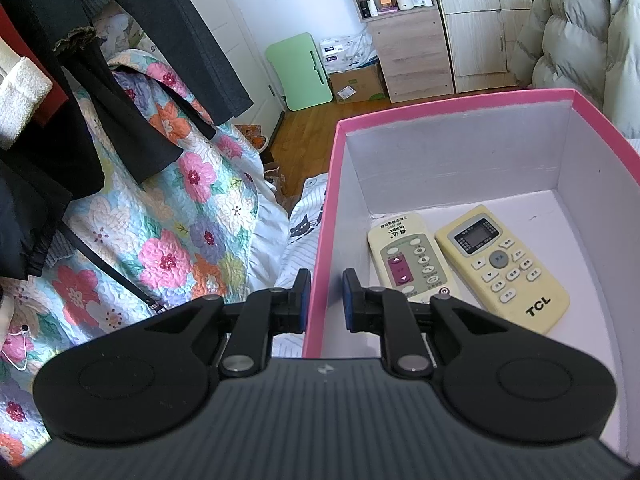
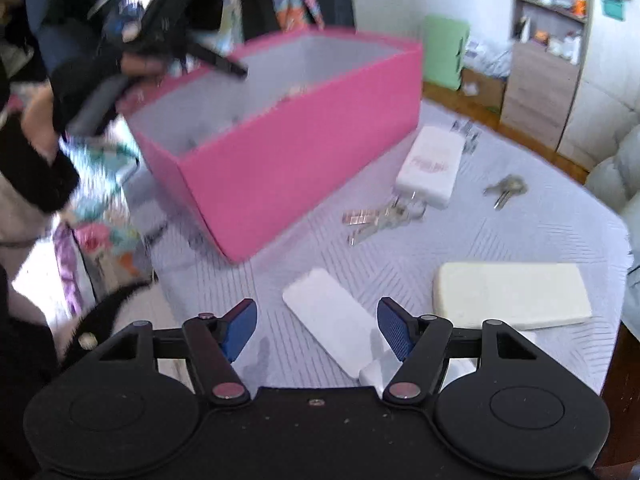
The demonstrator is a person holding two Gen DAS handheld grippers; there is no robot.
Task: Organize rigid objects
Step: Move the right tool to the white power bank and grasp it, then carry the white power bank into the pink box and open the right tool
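Left gripper (image 1: 326, 300): jaws nearly closed, clamped on the near wall of the pink box (image 1: 320, 264), one blue pad outside the wall and one inside. Box interior is white; on its floor lie two remotes side by side, touching or almost so: a cream remote with a purple rocker button (image 1: 410, 258) and a yellowed TCL remote with a small screen (image 1: 500, 268). Right gripper (image 2: 318, 328): jaws well apart, nothing pressed between the pads; a flat white rectangular device (image 2: 332, 320) lies on the surface between and just ahead of the fingers, its near end running under the right finger. Whether a pad touches it cannot be told. To the right of that finger, a thick cream-coloured block (image 2: 512, 296). Further out on the pale grey quilted cover (image 2: 440, 240): clear plastic clips (image 2: 372, 220), a white power bank with pink print (image 2: 434, 164) beside the box's corner, and a bunch of keys (image 2: 504, 190) apart to the right. Right-wrist view is motion-blurred. Room: floral quilt (image 1: 168, 216) left of the box, dark garments hanging above it, wooden floor, green folding board (image 1: 300, 72) against the wall, shelving unit with bottles (image 1: 396, 0).
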